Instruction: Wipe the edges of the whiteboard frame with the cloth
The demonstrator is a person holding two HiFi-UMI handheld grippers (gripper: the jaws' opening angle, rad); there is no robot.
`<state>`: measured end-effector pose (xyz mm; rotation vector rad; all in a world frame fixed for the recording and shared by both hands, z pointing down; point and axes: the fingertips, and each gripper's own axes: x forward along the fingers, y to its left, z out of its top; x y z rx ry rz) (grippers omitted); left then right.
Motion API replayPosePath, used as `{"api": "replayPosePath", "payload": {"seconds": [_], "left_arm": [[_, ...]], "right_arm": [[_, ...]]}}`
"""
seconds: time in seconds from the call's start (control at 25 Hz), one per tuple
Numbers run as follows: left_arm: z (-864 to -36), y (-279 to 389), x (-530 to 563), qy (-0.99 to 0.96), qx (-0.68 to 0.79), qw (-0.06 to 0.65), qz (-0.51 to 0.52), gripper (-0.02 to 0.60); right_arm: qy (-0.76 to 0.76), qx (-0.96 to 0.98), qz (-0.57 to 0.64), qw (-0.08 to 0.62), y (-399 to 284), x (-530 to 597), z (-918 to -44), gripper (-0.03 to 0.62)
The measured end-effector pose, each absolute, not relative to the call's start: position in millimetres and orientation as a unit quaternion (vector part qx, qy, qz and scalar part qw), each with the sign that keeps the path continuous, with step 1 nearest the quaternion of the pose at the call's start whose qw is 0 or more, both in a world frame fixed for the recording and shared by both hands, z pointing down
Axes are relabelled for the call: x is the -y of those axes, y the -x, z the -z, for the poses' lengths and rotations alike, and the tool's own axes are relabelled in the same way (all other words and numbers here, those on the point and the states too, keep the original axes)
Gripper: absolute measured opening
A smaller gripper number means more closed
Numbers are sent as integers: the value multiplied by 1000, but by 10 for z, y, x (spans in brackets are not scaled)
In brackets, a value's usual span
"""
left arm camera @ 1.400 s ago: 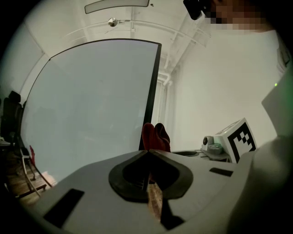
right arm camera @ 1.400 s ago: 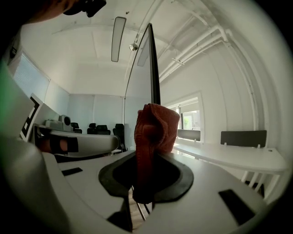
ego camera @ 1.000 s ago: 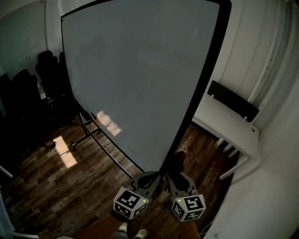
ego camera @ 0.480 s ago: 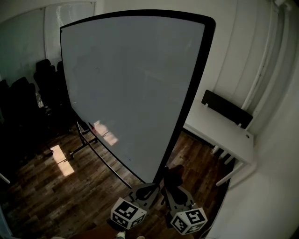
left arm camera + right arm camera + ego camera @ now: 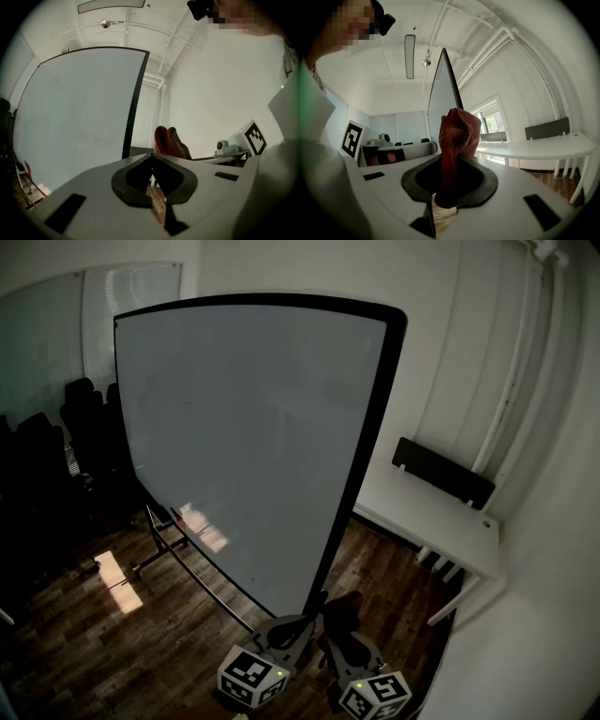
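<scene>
While the right gripper (image 5: 450,164) is clamping a bunched dark red cloth (image 5: 457,133) between its jaws, with the cloth poking up past the tips, the left gripper (image 5: 151,161) is sitting with its jaws closed tip to tip and nothing between them. Both are hanging low in the head view, side by side and near the bottom right corner of the whiteboard (image 5: 248,427). The cloth is pointing towards the black right edge of the frame (image 5: 361,451) and is close to its lower end. Whether it is touching the frame is not clear from any view. In the right gripper view the frame edge is rising straight behind the cloth, so the two are looking lined up.

Judging by that, the wiping pass is either just starting or about to start at the bottom of the right edge. The top and left edges are looking untouched.

The next move is calling for pressing the cloth flat onto the black strip and running it up along the edge with the grip kept tight. The board is standing on a wheeled stand (image 5: 164,526), so it is likely rolling or swaying under a push. The free left gripper is probably needed to steady it. A white wall table (image 5: 427,517) is crowding the right side.
</scene>
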<state>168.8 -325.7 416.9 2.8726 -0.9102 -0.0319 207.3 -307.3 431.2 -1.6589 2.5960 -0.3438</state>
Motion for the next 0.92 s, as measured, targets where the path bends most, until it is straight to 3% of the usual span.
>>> {"api": "replayPosePath", "payload": {"seconds": [0.92], "left_arm": [[-4047, -1662, 3214, -950, 306, 55, 18, 9]], "right_arm": [[523, -845, 111, 17, -1984, 2995, -4223, 75]]}}
